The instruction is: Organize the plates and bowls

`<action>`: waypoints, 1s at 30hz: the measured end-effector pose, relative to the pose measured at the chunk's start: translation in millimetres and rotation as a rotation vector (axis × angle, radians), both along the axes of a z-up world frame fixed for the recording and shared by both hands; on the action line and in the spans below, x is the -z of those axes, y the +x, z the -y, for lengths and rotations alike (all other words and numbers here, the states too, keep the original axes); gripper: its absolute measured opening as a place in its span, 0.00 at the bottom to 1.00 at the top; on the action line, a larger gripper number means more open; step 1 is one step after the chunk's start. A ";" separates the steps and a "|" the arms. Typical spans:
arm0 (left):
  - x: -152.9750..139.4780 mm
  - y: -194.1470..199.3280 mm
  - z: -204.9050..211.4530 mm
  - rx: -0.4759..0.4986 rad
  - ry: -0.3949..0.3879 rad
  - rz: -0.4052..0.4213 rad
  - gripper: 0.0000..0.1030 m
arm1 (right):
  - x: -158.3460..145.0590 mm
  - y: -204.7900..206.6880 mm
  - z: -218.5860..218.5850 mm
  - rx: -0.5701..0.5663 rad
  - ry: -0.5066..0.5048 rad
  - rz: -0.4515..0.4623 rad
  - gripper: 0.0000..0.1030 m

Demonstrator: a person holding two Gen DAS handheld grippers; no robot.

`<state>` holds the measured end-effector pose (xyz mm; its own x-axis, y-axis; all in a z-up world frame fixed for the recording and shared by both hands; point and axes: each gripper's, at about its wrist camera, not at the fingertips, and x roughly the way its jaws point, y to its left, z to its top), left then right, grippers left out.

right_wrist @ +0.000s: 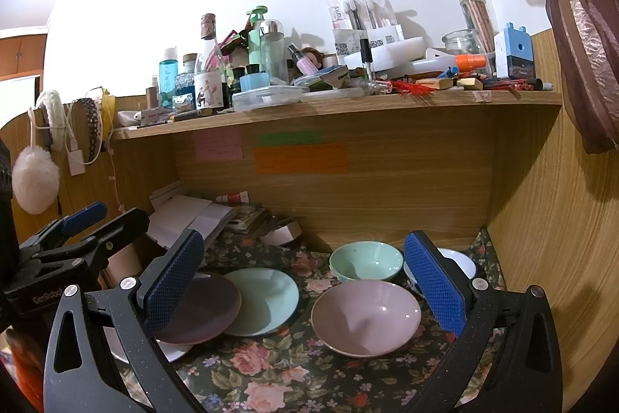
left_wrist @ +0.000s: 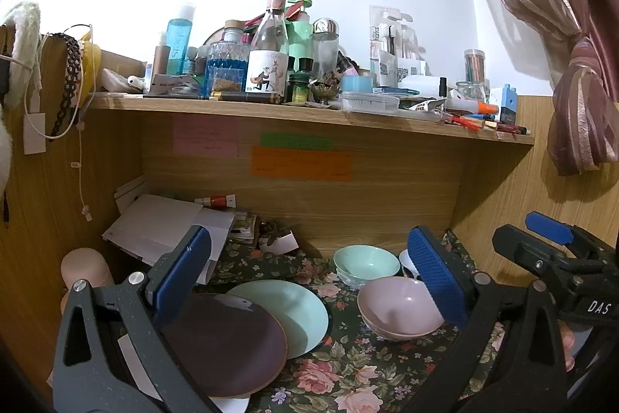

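A dark purple plate (left_wrist: 226, 343) (right_wrist: 201, 312) overlaps a mint plate (left_wrist: 294, 312) (right_wrist: 267, 299) on the floral cloth (left_wrist: 348, 374) (right_wrist: 271, 374). A white plate edge (right_wrist: 174, 351) shows under the purple one. A pink bowl (left_wrist: 398, 308) (right_wrist: 365, 316) sits right of the plates, with a mint bowl (left_wrist: 365, 262) (right_wrist: 365, 262) behind it and a white bowl (right_wrist: 460, 262) at the far right. My left gripper (left_wrist: 309, 277) is open and empty above the plates. My right gripper (right_wrist: 305, 281) is open and empty above the pink bowl.
A wooden shelf (left_wrist: 309, 111) (right_wrist: 348, 107) crowded with bottles and jars hangs over the desk nook. Papers (left_wrist: 162, 223) (right_wrist: 185, 215) lie at the back left. Wooden walls close in left, right and behind. A pink curtain (left_wrist: 580, 84) hangs at right.
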<state>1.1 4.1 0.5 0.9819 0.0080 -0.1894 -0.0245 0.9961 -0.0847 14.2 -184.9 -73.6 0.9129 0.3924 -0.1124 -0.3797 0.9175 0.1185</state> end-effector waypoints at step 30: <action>10.3 8.7 -11.5 -0.048 0.006 -0.035 1.00 | 10.8 21.1 -16.0 -0.033 -0.020 -0.055 1.00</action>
<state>9.8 15.6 -9.8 0.9731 0.0560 -0.2234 -0.0748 0.9942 -0.0769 35.3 -168.9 -84.4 0.8916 0.4198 -0.1700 -0.4037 0.9067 0.1218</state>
